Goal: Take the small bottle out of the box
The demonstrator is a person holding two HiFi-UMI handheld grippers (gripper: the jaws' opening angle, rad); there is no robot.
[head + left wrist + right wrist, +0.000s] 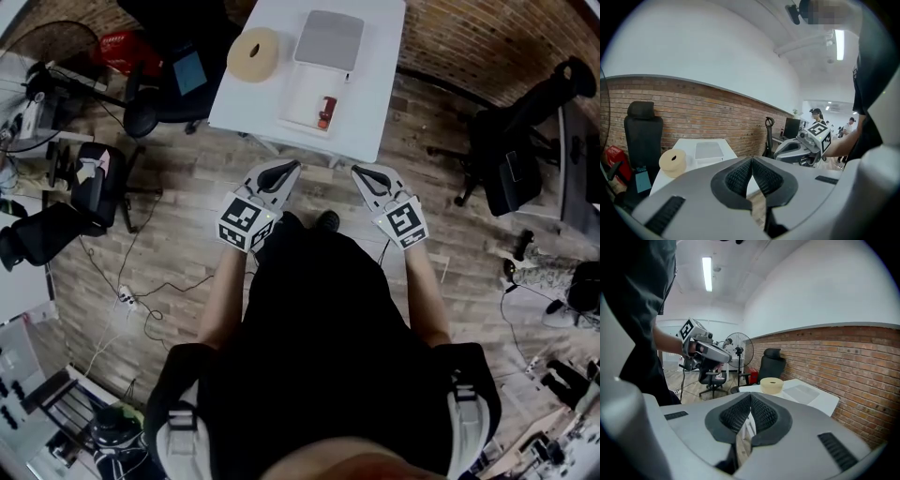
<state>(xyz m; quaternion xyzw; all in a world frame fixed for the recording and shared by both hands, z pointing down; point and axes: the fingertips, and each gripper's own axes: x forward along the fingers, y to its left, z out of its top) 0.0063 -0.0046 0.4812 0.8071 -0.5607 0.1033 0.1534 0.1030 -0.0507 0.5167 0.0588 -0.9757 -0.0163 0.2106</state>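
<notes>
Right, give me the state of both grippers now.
Left gripper: closed, holding nothing.
Right gripper: closed, holding nothing.

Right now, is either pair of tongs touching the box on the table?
No, the left tongs and the right tongs are both over the floor, short of the table with the box.

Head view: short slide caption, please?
Left gripper and right gripper, both shut, face a white table; small bottle sits in the open box.
</notes>
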